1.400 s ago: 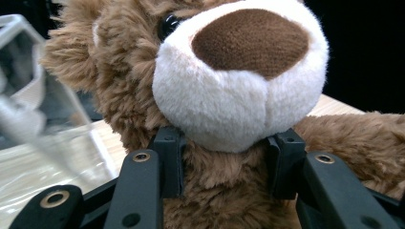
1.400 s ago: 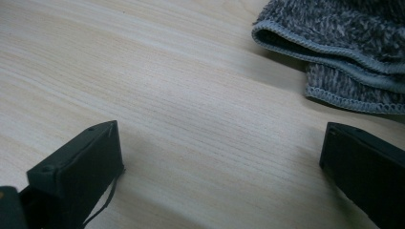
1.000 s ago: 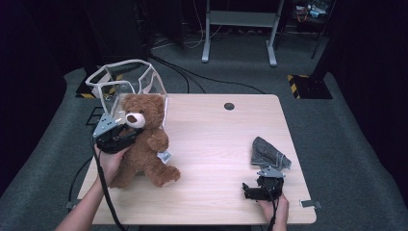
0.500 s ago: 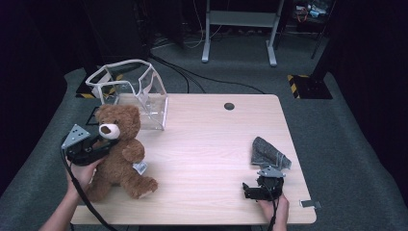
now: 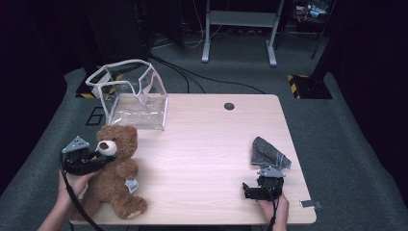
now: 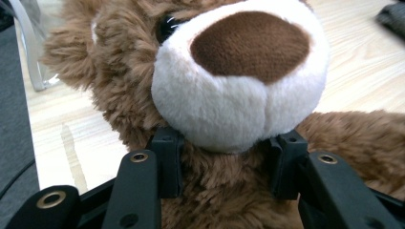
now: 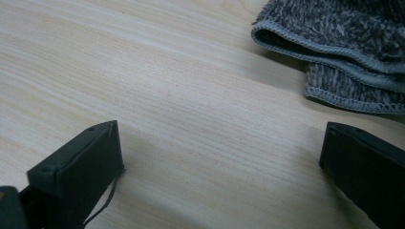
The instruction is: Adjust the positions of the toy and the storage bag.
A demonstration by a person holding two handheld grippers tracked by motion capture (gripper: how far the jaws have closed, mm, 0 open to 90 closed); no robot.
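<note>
Jaws of the left gripper [image 6: 224,167] clamp the teddy bear [image 5: 113,171] at its neck, just in front of the clear bag [image 5: 130,98]; the right gripper [image 5: 251,190], well apart from the bag, rests with jaws spread.

So the teddy bear [image 5: 113,175] is a fluffy brown one with a cream muzzle, a big dark brown nose and a black eye. It's sitting more or less upright at the near left corner of the bench [image 5: 207,144], leaning a bit, legs stuck out toward the front edge and a small white tag at its hip. Its head is turned to the left, muzzle pointing off the bench's left side. It's pinched at the neck, right under the muzzle, fur bulging between the two black pads of the left claw [image 6: 224,164].
</note>
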